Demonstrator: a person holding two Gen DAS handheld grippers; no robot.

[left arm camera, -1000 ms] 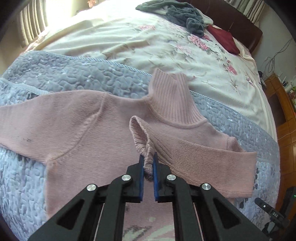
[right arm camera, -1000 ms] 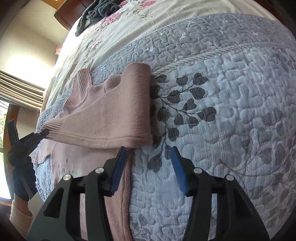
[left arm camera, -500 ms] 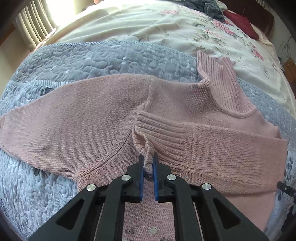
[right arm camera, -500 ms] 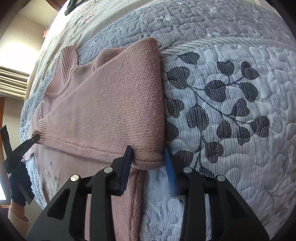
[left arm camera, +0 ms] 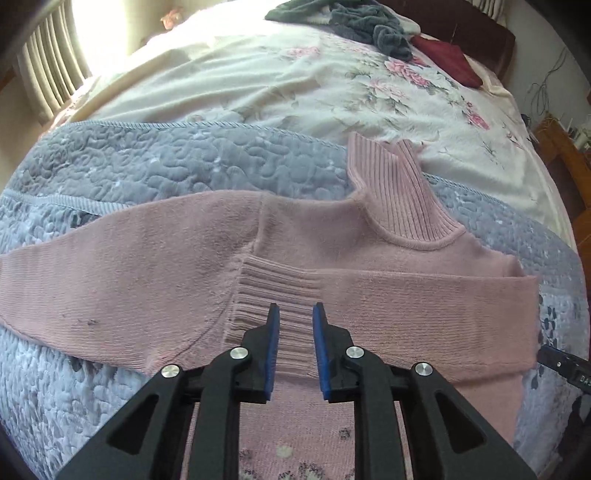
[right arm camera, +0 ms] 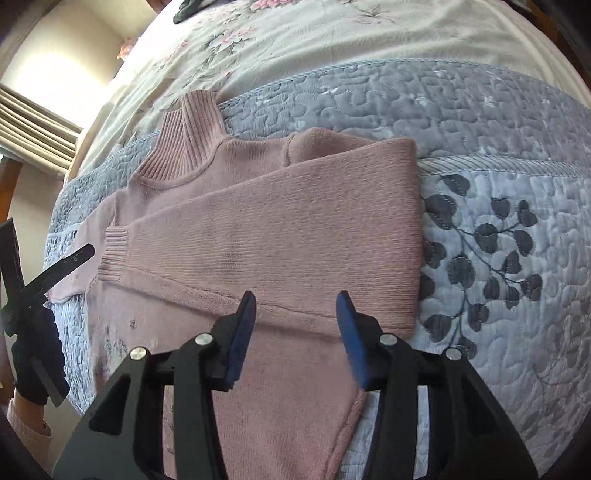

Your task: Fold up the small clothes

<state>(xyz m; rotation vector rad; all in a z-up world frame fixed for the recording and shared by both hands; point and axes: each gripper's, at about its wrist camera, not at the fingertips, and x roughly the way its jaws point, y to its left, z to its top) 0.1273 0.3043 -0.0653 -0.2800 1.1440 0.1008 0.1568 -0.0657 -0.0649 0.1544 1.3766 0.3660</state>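
A small pink turtleneck sweater point(left arm camera: 314, 236) point(right arm camera: 280, 236) lies flat on a grey-blue quilt point(left arm camera: 184, 170) point(right arm camera: 498, 258). One sleeve is folded across the chest, its ribbed cuff point(left arm camera: 266, 295) point(right arm camera: 112, 254) lying on the body; the other sleeve point(left arm camera: 92, 266) stretches out flat to the left. My left gripper point(left arm camera: 295, 317) hovers open just over the cuff, holding nothing. My right gripper point(right arm camera: 295, 306) is open above the folded sleeve's lower edge, near the fold point(right arm camera: 413, 236). The left gripper's finger point(right arm camera: 62, 266) shows at the left of the right wrist view.
Beyond the quilt lies a cream floral bedspread point(left arm camera: 295, 88) point(right arm camera: 314, 40) with a heap of grey-green clothes point(left arm camera: 354, 22) and a dark red item point(left arm camera: 447, 59) near the headboard. Curtains point(left arm camera: 48, 70) hang at the left. A gloved hand point(right arm camera: 33, 354) holds the left tool.
My left gripper has opened and let go of the sleeve cuff, which now lies flat on the sweater's chest. My right gripper has opened wider and drawn back from the folded edge.
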